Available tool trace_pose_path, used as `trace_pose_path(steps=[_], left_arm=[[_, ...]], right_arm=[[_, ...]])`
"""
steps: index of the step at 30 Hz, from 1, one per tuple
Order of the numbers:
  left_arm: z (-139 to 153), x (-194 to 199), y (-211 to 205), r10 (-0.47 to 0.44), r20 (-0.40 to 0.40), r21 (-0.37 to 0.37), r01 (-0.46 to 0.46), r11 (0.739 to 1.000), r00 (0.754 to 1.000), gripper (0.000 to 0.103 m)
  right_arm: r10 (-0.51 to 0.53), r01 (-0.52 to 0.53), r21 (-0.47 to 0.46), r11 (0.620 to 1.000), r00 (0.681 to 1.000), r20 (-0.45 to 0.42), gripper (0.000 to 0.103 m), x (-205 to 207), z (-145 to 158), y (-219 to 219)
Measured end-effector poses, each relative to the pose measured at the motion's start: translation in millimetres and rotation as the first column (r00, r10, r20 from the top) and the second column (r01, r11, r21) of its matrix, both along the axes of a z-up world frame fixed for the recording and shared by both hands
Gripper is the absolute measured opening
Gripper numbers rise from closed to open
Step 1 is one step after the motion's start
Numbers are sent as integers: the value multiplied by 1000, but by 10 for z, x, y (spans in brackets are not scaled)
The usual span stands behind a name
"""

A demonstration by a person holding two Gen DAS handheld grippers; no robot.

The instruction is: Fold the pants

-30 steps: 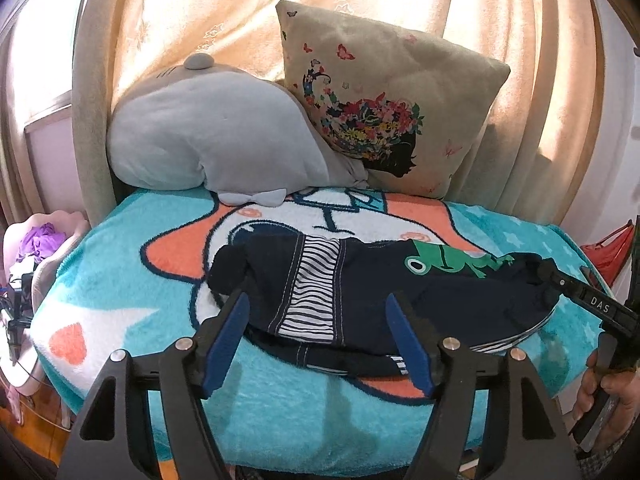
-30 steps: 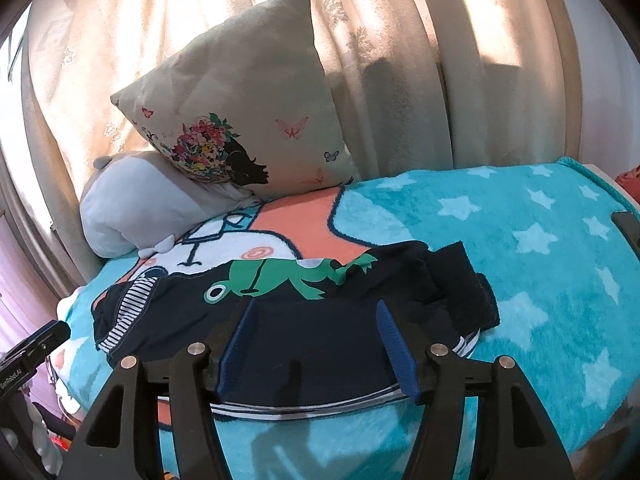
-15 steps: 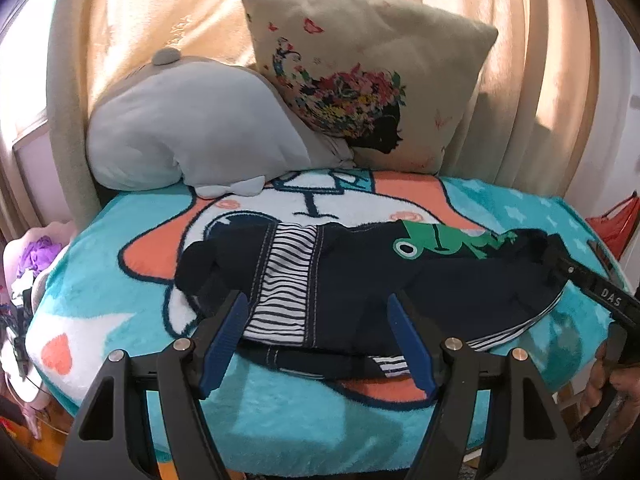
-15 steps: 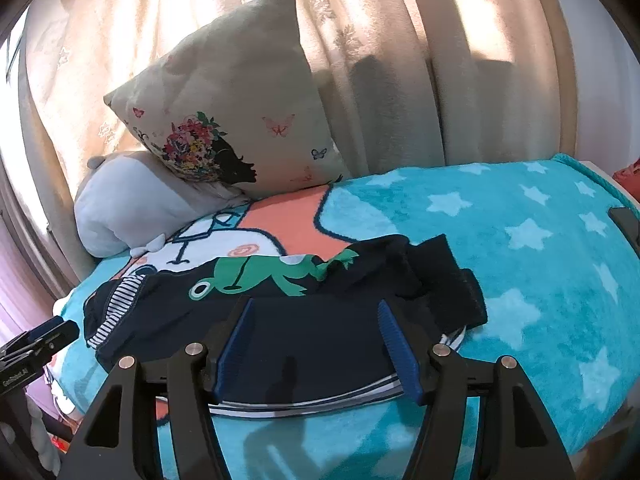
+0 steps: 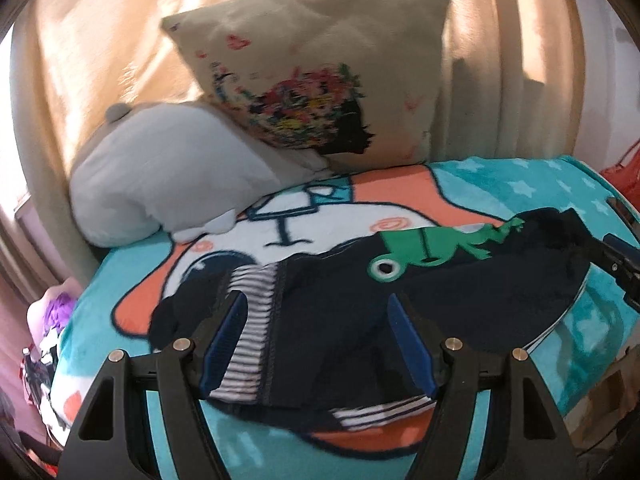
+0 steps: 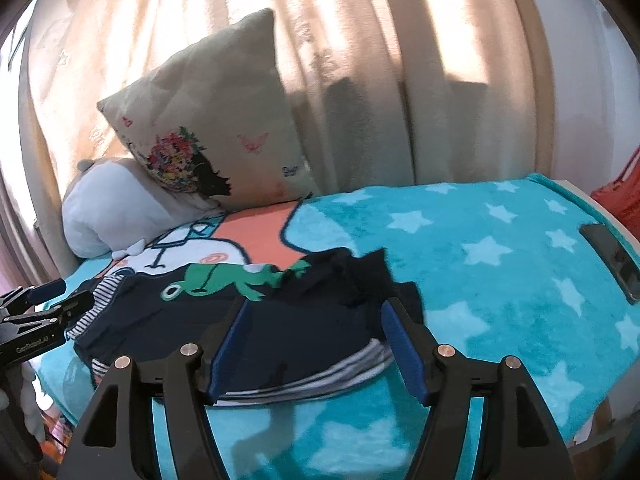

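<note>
left wrist view: the left gripper [image 5: 316, 344] has its fingers spread wide and holds nothing, poised over the striped waistband end of the pants [image 5: 360, 312]. the pants lie flat and lengthwise on the blanket [image 5: 520, 184], near its front edge, frog print up. right wrist view: the right gripper [image 6: 316, 348] is likewise wide and holds nothing, over the leg end. step in hand, by judgement: approach before the fold. next move calls for each gripper to descend and pinch its own end.
</note>
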State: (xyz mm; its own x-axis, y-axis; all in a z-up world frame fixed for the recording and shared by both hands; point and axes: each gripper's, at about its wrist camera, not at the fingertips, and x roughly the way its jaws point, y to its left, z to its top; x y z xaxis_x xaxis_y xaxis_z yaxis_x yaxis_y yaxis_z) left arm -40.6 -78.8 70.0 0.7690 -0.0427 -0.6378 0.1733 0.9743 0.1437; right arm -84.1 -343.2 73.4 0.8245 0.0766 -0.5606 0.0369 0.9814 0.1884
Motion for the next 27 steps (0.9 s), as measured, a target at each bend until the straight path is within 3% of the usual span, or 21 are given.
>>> trace_pose_path(steps=[6,11,16,20,25,27], left_arm=[[136,184,-293,-106,-50,-43,104,994,993,72],[325,463,-692,-299,-96,-122,287,950,950,72],[253,844,-1320,-473,-187,-190,441,877,861,72],[35,1117,-1867,-584,-294,-267,521,810,757,72],[-232,1298,-2307,-628,-386,-307,547,779,676,72],[-375,1343,-2459,-644,-435,-321,560,764,629,72]], right_arm=[[-44,44,38,998,999,5,72,-78,-40,-249],[-74,75,96,993,997,-16,74,-120,-149,-466],[-71,79,169,983,996,-56,75,-71,-278,-615],[-38,58,236,970,995,-91,75,24,-394,-659],[7,20,250,968,994,-106,75,154,-465,-578],[12,14,235,972,994,-107,75,194,-486,-537]])
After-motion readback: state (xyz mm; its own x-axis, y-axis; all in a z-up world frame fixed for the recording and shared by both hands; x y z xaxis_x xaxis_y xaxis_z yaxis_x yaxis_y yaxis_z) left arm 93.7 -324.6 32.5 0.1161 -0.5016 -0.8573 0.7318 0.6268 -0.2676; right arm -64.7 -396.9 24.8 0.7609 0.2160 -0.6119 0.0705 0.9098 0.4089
